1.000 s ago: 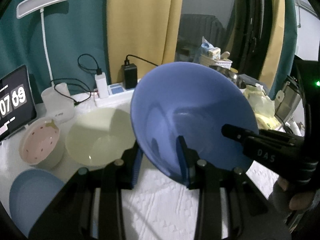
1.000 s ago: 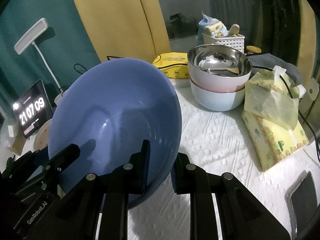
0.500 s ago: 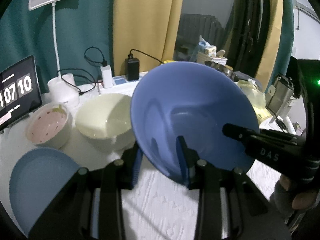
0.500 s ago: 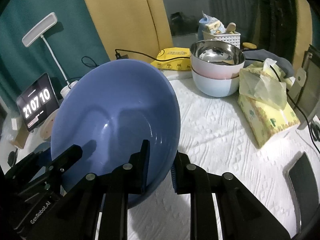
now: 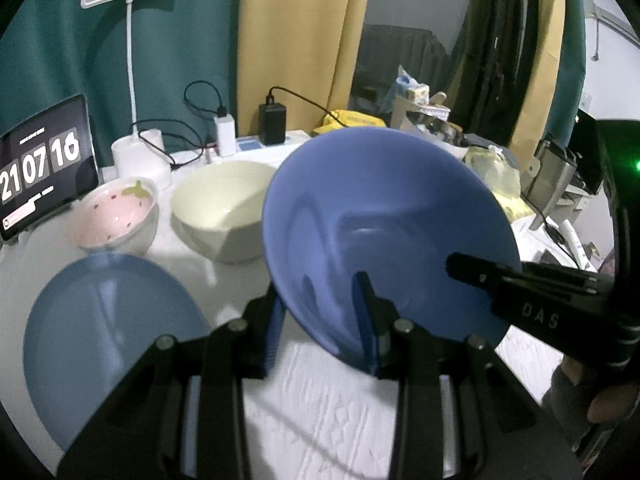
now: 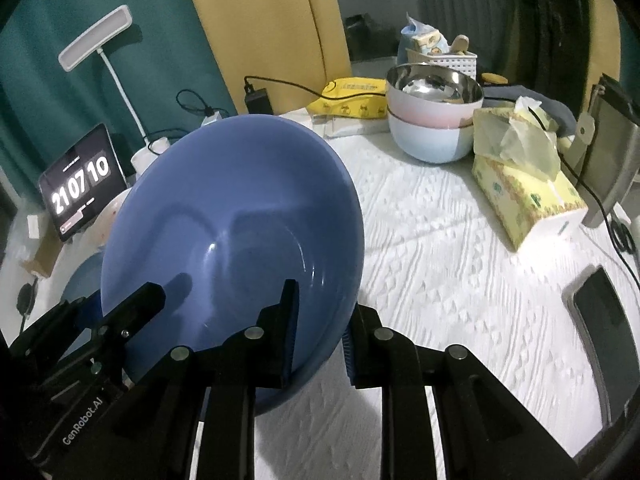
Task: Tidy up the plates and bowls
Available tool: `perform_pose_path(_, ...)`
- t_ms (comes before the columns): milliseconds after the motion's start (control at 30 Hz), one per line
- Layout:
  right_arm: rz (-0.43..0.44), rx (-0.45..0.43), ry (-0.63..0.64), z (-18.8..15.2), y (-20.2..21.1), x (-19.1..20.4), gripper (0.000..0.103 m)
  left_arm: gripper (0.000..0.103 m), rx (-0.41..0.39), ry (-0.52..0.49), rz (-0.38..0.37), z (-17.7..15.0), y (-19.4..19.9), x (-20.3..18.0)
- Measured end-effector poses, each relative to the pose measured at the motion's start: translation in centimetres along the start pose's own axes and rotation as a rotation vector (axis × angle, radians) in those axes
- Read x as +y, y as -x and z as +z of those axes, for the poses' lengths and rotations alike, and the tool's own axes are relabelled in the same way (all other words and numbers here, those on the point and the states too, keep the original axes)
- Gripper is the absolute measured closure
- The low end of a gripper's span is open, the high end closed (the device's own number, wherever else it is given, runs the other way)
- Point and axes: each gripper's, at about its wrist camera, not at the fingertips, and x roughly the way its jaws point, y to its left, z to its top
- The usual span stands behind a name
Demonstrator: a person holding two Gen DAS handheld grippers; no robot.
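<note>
Carrying the blue bowl (image 5: pixel 384 232) across the white tablecloth (image 6: pixel 460 264) asks that both grips stay level with each other, so the rim does not twist between them, and that the bowl be kept high enough to pass over the crockery at the left before it comes down. From the left in the left wrist view lie a flat blue plate (image 5: pixel 100 340) nearest the camera, a pink strawberry bowl (image 5: pixel 118 214) behind it and a cream bowl (image 5: pixel 224 208) just beside that; the cream one looks the likeliest place to nest the load, though that is a guess. The left gripper (image 5: pixel 320 320) is clamped on the near rim, one pad inside the bowl and one under it. The right gripper (image 6: pixel 320 332) straddles the rim on the other side, inner pad against the inside wall, and I judge it to be gripping too, if lightly, since a sliver of gap may show at the outer pad. The bowl hangs tilted above the cloth, its hollow facing both cameras, clear of everything on the table. It is a wide, shallow, smooth dish of even periwinkle blue with a faint ring at the bottom and a soft gloss, empty and clean.
</note>
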Motion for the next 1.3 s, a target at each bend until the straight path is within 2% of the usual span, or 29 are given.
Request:
perform_pose_path(467, 0.001, 0.063, -0.003, -2.8, 0.8, 1.2, 0.078, 0.069, 0.043, 0.01, 0.005, -2.7, 1.7, 0.5)
perform_pose_path(833, 0.022, 0.102, -0.024, -3.4, 1.1, 1.4, 0.069, 0.068, 0.08, 0.019, -0.015, -3.5, 2.2, 0.8)
perform_pose_path(933, 0.024, 0.102, -0.026, -3.3, 1.3, 1.4, 0.065, 0.067, 0.088, 0.021, -0.015, -3.5, 2.3, 1.0)
perform_pose_path(1200, 0.005, 0.073, -0.033, -2.6, 2.0, 1.0, 0.065, 0.067, 0.075, 0.033, 0.015, -3.0, 2.9, 1.9)
perform_pose_path(1300, -0.003, 0.06, -0.031, -2.3, 2.3, 0.8, 0.065, 0.063, 0.061, 0.042, 0.019, -2.7, 3.4, 2.3)
